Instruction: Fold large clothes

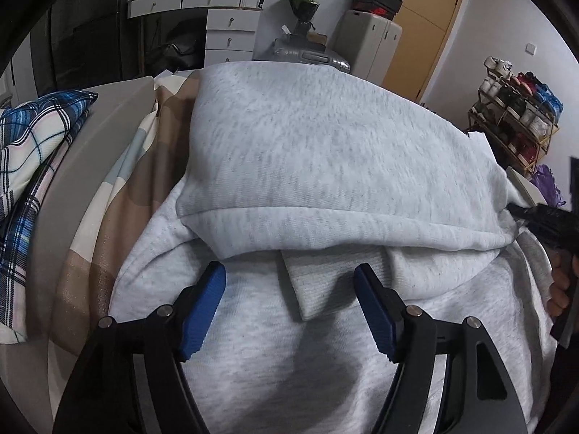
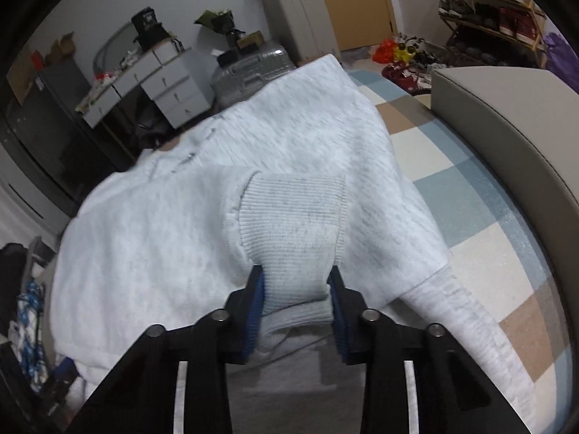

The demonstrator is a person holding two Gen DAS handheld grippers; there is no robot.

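Through the left wrist camera I see a light grey sweatshirt spread over the bed, its upper part folded toward me so a thick fold edge runs across the middle of the view. My left tongs stand wide apart just above the fabric, blue pads on either side of a ribbed cuff that pokes out from under the fold; the pads press on nothing. At the right edge of that view I catch the black body of my right tongs at the sweatshirt's side, with part of a hand behind it. From the right wrist camera, the right tongs are closed narrow on a ribbed cuff, the knit bunched between the blue pads and standing up in front of the lens. The sweatshirt lies beyond, over a checked bedsheet in blue, tan and cream squares, and a sleeve trails off to the lower right. A padded grey bed frame curves along the right side. On the far left of the left view a blue plaid pillow rests beside the bed frame. Past the bed I see a silver suitcase, a beige suitcase, white drawers and a shoe rack against the wall.
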